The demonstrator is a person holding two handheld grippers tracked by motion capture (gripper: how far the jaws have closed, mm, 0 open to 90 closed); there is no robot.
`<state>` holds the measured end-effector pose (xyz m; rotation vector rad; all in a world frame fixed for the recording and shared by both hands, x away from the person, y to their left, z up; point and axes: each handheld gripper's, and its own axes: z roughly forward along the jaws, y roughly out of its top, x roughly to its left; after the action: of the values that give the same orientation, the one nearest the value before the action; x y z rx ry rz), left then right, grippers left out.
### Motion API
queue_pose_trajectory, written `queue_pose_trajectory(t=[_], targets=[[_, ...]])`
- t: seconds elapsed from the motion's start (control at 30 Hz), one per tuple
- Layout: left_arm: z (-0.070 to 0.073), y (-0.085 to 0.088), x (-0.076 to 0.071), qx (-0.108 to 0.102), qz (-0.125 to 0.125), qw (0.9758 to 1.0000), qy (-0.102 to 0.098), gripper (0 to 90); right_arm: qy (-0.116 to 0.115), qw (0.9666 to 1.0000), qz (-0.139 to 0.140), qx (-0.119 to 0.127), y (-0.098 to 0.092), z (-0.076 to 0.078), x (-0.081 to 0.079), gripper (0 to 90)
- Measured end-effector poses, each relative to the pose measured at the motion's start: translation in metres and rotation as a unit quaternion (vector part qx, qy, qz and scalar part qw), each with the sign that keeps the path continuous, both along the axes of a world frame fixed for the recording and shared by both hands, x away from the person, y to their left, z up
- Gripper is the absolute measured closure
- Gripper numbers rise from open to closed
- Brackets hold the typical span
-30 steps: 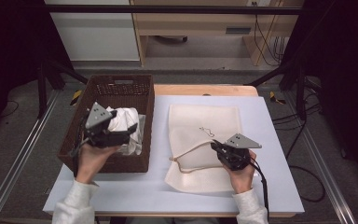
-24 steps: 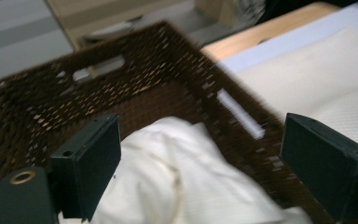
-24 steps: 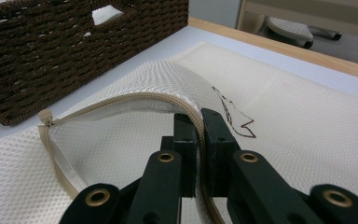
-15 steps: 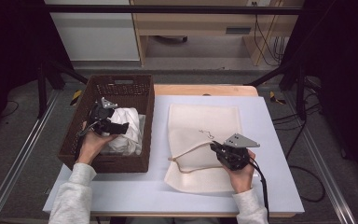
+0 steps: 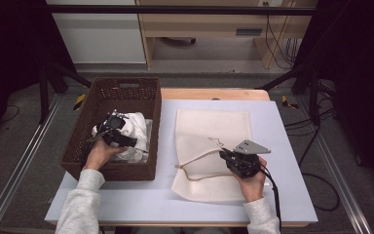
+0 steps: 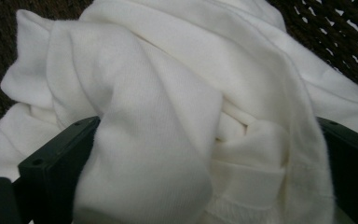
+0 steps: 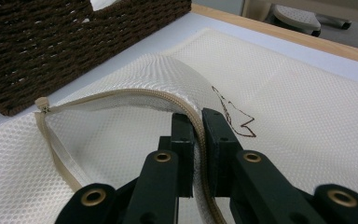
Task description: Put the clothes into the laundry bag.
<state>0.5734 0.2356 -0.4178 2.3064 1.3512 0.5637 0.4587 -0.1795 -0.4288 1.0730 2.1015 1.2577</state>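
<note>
The work in hand looks like loading laundry into a wash bag: the left gripper (image 5: 119, 134) has gone down into the dark brown woven basket (image 5: 107, 168) at the left of the table (image 5: 141, 207) to take the crumpled white cotton garment (image 5: 135, 127), while the right gripper (image 5: 234, 160) holds up the zip edge of the flat cream mesh laundry bag (image 5: 214, 122) lying just right of the basket. To do this grab well, I would judge it best to sink the left jaws deep enough to gather a thick fold near the middle of the bundle rather than a loose outer flap, so the garment lifts in one piece and does not trail over the basket's rim. In the left gripper view the jaws have just been opening and stand as wide as they go, one on each side of a fat roll of the white cloth (image 6: 168, 116); the cloth bulges between them and brushes their inner faces, but they do not yet clamp it. The right jaws are nearly closed and pinch the beige zipper tape (image 7: 135, 95) of the bag, lifting the upper mesh layer so the mouth gapes toward the basket; that hand should hold the opening high and steady so the garment has a clear way in.
</note>
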Motion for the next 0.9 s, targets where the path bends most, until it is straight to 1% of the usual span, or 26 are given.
queue_pose_trajectory(t=[0.03,0.17,0.23,0.27,0.3,0.37,0.43,0.5,0.53,0.57,0.7,0.8,0.9], targets=[[-0.0009,0.0,0.0002,0.001,0.001,1.0,-0.001,1.3,-0.001,1.0,0.002,-0.002,0.0001,-0.0001,0.0001,83.1],[-0.0043,-0.0007,0.002,0.005,0.012,0.9999,0.01,2.9,0.002,1.0,0.002,-0.001,0.0011,-0.0009,0.0007,82.2],[-0.0059,0.0003,0.003,-0.005,0.013,0.9997,0.022,5.9,0.005,1.0,0.002,-0.002,0.0011,-0.0013,0.0011,81.7],[-0.0061,0.0006,0.0031,-0.005,0.007,0.9996,0.028,7.5,0.005,1.0,0.002,-0.001,0.0011,-0.0013,0.0012,81.6],[-0.0068,0.0,0.0025,-0.011,0.004,0.9994,0.033,10.9,0.006,1.0,0.002,0.0,0.001,-0.0013,0.0014,81.5],[-0.0065,-0.0018,0.0013,-0.012,-0.002,0.999,0.043,18.4,0.007,1.0,0.002,0.002,0.0007,-0.0012,0.0015,81.4],[-0.0061,-0.0045,0.0,-0.001,-0.011,0.9987,0.05,26.7,0.009,1.0,0.001,0.002,0.0004,-0.0012,0.0017,81.1],[-0.0059,-0.0056,-0.0006,-0.002,-0.008,0.9986,0.052,31.0,0.009,0.9999,0.002,0.003,0.0001,-0.0014,0.0024,81.0],[-0.0052,-0.0054,-0.0007,-0.002,-0.011,0.9985,0.054,33.0,0.01,0.9999,0.002,0.003,0.0001,-0.0015,0.0025,80.9],[-0.0047,-0.0053,-0.0009,-0.003,-0.012,0.9984,0.055,37.6,0.012,0.9999,0.002,0.005,0.0001,-0.0014,0.0025,80.9],[-0.0025,-0.0058,-0.002,0.0,-0.014,0.9983,0.057,48.9,0.012,0.9999,0.003,0.006,-0.0005,-0.0005,0.0019,80.8],[-0.0009,-0.0056,-0.0028,-0.001,-0.015,0.9983,0.056,54.2,0.012,0.9999,0.003,0.006,-0.0017,-0.0007,0.0028,80.8],[0.0017,-0.0062,-0.0044,0.002,-0.017,0.9987,0.049,58.1,0.013,0.9999,0.001,0.01,-0.0029,-0.0003,0.0026,80.9]])
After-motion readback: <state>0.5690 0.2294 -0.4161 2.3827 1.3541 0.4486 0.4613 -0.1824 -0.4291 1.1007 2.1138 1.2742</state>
